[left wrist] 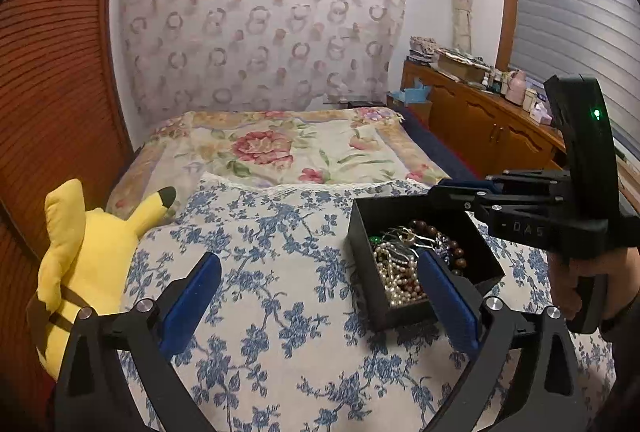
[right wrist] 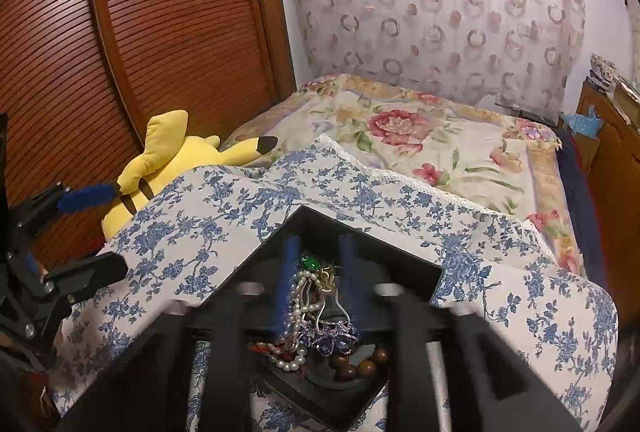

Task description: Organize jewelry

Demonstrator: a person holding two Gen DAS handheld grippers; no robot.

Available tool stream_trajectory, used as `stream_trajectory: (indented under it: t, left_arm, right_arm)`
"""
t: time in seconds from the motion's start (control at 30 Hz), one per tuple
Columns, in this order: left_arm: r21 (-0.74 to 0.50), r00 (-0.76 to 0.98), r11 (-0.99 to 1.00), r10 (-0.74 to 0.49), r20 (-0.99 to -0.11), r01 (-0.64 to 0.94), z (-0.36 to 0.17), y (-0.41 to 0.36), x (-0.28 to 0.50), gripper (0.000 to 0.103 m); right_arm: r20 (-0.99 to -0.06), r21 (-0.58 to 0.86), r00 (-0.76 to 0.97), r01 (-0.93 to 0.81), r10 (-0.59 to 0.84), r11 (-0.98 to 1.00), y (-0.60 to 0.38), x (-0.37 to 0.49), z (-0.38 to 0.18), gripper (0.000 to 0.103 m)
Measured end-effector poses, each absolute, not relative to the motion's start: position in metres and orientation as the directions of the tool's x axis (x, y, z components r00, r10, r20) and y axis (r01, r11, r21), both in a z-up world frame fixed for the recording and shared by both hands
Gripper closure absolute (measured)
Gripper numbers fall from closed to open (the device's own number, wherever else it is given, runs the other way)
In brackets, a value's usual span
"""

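Note:
A black open box [left wrist: 362, 264] sits on the blue-flowered pillow [left wrist: 280, 272]. It holds a tangle of jewelry [left wrist: 404, 264]: pearl strands, brown wooden beads, a green stone, purple stones. My left gripper [left wrist: 320, 296] is open and empty, its right pad [left wrist: 446, 296] at the box's near edge. My right gripper [left wrist: 466, 187] shows side-on over the box's far rim. In the right wrist view the right gripper [right wrist: 318, 272] hangs blurred over the box [right wrist: 416, 264], fingers a narrow gap apart around the jewelry [right wrist: 316, 312]. I cannot tell whether it grips anything.
A yellow plush toy [left wrist: 84, 252] lies left of the pillow against a wooden slatted door [left wrist: 48, 71]. A floral bedspread [left wrist: 280, 147] covers the bed behind. A wooden cabinet [left wrist: 480, 123] with clutter on top stands at the right.

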State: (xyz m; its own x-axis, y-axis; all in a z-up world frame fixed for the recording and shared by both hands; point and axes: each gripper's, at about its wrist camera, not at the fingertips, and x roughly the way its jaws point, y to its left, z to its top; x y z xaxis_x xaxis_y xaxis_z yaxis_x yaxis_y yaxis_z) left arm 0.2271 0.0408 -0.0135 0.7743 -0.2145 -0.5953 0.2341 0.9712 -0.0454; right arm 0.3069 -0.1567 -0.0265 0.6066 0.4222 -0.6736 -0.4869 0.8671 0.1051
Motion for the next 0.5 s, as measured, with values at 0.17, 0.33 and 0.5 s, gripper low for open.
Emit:
stream_trajectory:
  t: [0.17,0.33,0.5]
  left_arm:
    - [-0.032,0.790,0.975,-0.195,-0.580,0.218,-0.013,0.040,0.210,0.007]
    - [-0.004,0.817,0.984,-0.151,-0.557,0.179,-0.011,0.034,0.187,0.007]
    - [-0.002,0.830,0.991,-0.114,-0.546,0.135,-0.010,0.028,0.163,0.007]
  right_arm:
    - [-0.664,0.084,0.635,-0.462,0.395,0.883,-0.166,0.293,-0.019,0.065]
    - [-0.637,0.073,0.686,-0.403,0.353,0.912,-0.187,0.260,-0.011,0.052]
    - [-0.591,0.050,0.746,-0.347,0.308,0.936,-0.212,0.210,-0.005,0.041]
